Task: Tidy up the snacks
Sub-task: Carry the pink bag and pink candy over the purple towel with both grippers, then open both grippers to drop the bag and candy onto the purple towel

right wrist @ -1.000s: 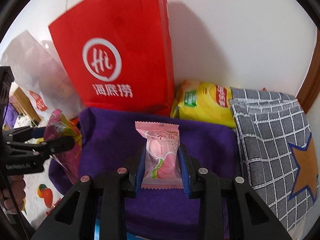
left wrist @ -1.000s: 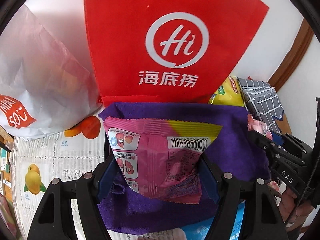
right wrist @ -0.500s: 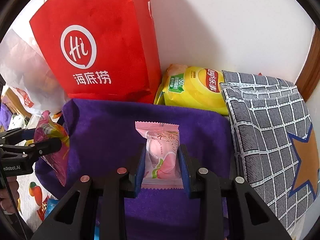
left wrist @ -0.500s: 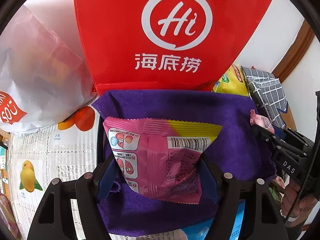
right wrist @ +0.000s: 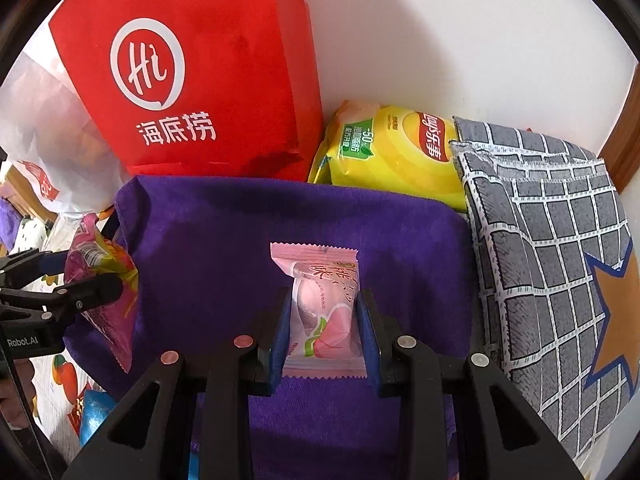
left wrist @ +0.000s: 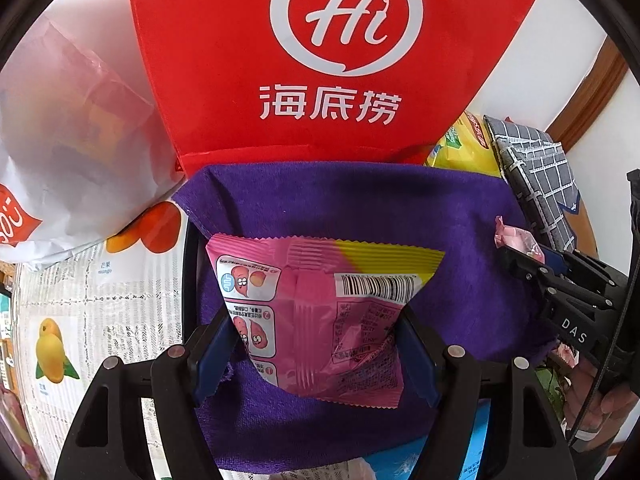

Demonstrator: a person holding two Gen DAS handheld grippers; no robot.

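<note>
Snack packets, one held in each gripper, above a purple cloth (right wrist: 224, 240). Left gripper (left wrist: 316, 344): jaws set fairly wide and pressed against the two sides of a pink and yellow packet (left wrist: 320, 312), which stands upright between the blue pads with its barcode and printed panels facing the camera. Right gripper (right wrist: 322, 332): jaws narrow, clamped on a small pale pink packet (right wrist: 322, 312) bearing a pink fruit picture; the packet's crimped upper edge rises above the pads.

Each gripper appears in the other's view. In the right wrist view the left gripper enters from the left edge, its packet hanging over the left border of the cloth. In the left wrist view the right gripper enters from the right edge with a person's hand (left wrist: 600, 400) behind it.

Behind the cloth, against a white wall, stands a red bag (left wrist: 320, 60) printed with a white "Hi" logo. Left of it lies a white plastic bag (left wrist: 68, 140). Right of the red bag lies a yellow crisp packet (right wrist: 392, 156), and beside that a grey checked cushion (right wrist: 552, 260) with an orange star. The worktop is covered with a sheet printed with fruit pictures (left wrist: 80, 320).
</note>
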